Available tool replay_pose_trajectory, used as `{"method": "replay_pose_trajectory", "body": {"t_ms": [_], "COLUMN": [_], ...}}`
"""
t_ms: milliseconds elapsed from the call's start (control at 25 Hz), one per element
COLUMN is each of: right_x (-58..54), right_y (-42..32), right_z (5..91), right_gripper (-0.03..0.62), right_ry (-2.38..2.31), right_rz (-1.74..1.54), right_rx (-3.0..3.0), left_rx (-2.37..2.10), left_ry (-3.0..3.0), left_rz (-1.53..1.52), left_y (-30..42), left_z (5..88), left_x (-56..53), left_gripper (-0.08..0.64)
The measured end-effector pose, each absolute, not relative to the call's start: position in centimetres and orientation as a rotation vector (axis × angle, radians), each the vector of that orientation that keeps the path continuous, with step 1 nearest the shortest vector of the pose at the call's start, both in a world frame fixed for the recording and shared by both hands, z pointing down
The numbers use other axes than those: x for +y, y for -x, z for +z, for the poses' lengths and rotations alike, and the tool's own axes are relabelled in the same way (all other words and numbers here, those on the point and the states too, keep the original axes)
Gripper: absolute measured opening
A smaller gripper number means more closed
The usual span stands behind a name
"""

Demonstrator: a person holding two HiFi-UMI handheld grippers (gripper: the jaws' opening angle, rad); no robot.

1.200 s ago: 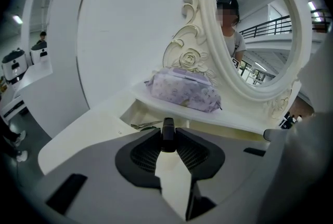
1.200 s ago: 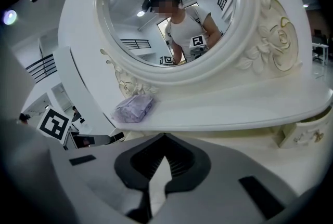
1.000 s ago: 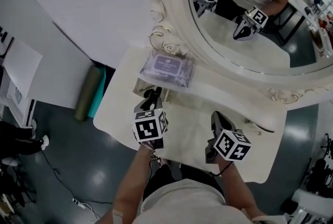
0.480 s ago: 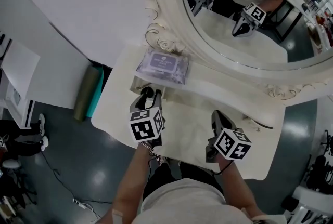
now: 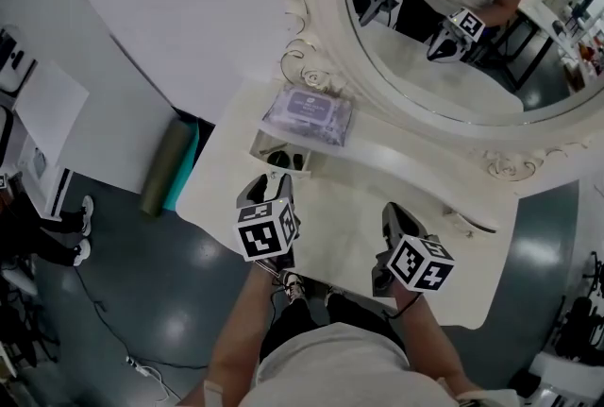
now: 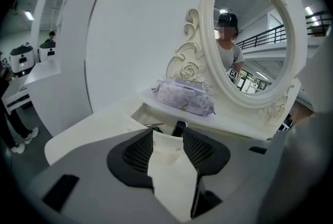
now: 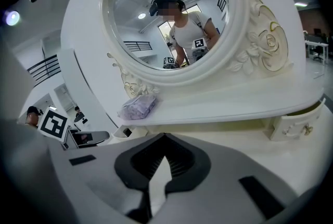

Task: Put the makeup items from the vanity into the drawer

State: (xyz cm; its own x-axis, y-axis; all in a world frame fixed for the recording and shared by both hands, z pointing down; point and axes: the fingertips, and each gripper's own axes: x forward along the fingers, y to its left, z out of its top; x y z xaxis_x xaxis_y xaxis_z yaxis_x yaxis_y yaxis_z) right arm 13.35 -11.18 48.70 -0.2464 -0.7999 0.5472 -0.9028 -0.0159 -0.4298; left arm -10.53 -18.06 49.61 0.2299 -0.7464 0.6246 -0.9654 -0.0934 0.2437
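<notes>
Wipes pack [image 5: 308, 112] lies at twelve o'clock of the open drawer [image 5: 261, 147]; left gripper [image 5: 268, 192] at its six, jaws just spread wide, empty; right gripper [image 5: 393, 218] pinched closed.

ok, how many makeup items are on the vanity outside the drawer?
1: the purple packet on the shelf below the mirror, just behind the open drawer. Small ones may be hidden.

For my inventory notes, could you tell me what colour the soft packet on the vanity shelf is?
Pale purple packet; best in the head view.
</notes>
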Motion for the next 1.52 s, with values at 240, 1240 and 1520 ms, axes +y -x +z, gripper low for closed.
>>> {"method": "replay_pose_trajectory", "body": {"t_ms": [240, 1240, 1520], "right_x": [-9.4, -6.7, -6.4], "right_y": [-12.9, -10.2, -9.6], "right_z": [47.6, 43.8, 42.9], "right_gripper": [0.017, 0.017, 0.017], "right_ry": [-1.836, -1.794, -1.845], "right_rz": [1.083, 0.963, 0.928], "right_rx": [-2.137, -2.260, -2.253], "left_rx": [-1.573, -1.502, -1.451], "left_ry": [-1.910, -2.060, -2.162], "left_rz": [0.434, 0.460, 0.491], "left_y": [10.5, 8.5, 8.1], "left_z": [48.6, 46.1, 45.4], "left_x": [-15.5, -9.7, -9.1], "left_gripper": [0.183, 0.011, 0.011]}}
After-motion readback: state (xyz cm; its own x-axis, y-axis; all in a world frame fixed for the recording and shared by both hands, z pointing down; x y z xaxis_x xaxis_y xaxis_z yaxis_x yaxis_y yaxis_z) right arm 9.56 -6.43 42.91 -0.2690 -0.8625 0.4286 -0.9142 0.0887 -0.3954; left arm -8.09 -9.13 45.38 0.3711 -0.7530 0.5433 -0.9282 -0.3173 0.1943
